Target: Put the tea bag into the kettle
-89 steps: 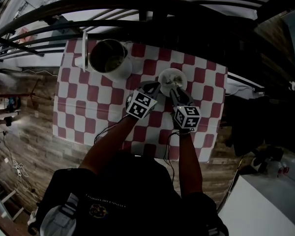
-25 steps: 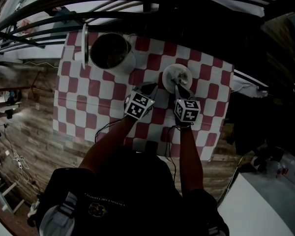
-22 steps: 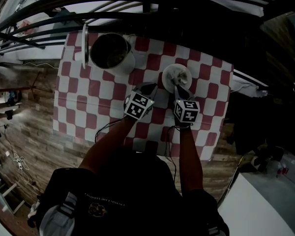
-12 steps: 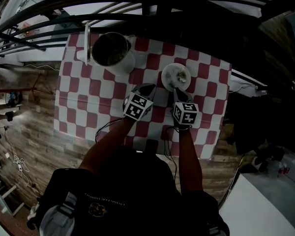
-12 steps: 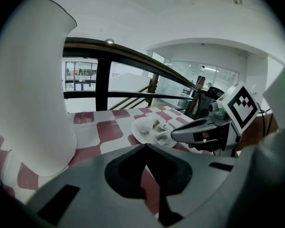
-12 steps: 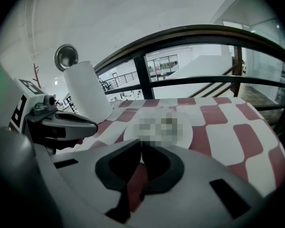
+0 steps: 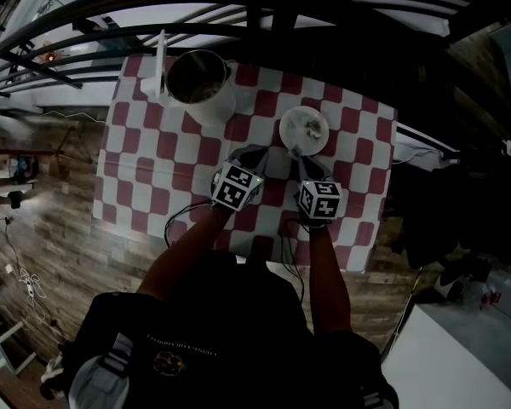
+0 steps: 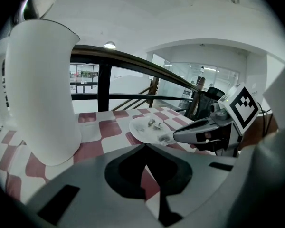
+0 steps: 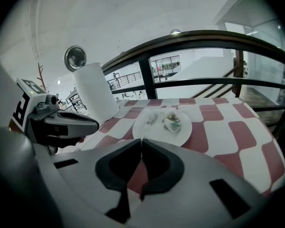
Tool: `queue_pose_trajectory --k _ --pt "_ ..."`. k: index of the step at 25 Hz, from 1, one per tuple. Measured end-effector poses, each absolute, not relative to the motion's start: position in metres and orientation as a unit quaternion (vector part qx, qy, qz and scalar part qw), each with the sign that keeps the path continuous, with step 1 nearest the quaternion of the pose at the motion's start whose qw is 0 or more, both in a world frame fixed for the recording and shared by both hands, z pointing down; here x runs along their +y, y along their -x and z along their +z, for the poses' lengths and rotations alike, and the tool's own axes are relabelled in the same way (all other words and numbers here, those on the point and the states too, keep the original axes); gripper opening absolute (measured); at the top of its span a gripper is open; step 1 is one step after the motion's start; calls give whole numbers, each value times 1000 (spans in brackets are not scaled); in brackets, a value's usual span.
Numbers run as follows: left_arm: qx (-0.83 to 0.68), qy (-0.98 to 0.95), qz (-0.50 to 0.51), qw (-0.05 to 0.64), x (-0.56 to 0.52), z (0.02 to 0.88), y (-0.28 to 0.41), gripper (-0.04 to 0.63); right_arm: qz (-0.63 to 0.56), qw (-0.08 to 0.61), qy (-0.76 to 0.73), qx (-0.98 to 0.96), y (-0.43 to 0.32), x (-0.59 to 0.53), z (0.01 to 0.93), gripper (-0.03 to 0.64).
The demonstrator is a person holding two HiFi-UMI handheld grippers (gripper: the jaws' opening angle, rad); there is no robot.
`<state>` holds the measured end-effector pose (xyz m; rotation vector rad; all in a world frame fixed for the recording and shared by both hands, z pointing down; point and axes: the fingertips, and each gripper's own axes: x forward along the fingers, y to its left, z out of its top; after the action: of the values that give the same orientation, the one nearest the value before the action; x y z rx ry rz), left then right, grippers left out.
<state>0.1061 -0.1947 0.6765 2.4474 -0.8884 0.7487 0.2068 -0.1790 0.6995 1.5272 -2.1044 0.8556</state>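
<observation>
Approach stage: tea bag [image 9: 172, 122] not yet gripped, lying on plate [image 9: 152, 133].
Left gripper [image 8: 145, 146] and right gripper [image 9: 142, 139] are closed, empty; right must be opened over bag, then carried to kettle [image 7: 215, 107].

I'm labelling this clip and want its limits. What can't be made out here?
- Kettle interior: head view too dark and small; left gripper view shows only its wall.
- Tea bag string or tag: small and blurred in right gripper view.
- Count of items on plate: too small everywhere.
</observation>
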Motion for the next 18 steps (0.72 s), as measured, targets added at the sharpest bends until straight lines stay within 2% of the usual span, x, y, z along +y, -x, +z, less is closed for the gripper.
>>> queue_pose_trajectory --k 18 --pt "-355 -875 260 203 -135 663 -75 3 285 198 -529 -774 -183 -123 682 23"
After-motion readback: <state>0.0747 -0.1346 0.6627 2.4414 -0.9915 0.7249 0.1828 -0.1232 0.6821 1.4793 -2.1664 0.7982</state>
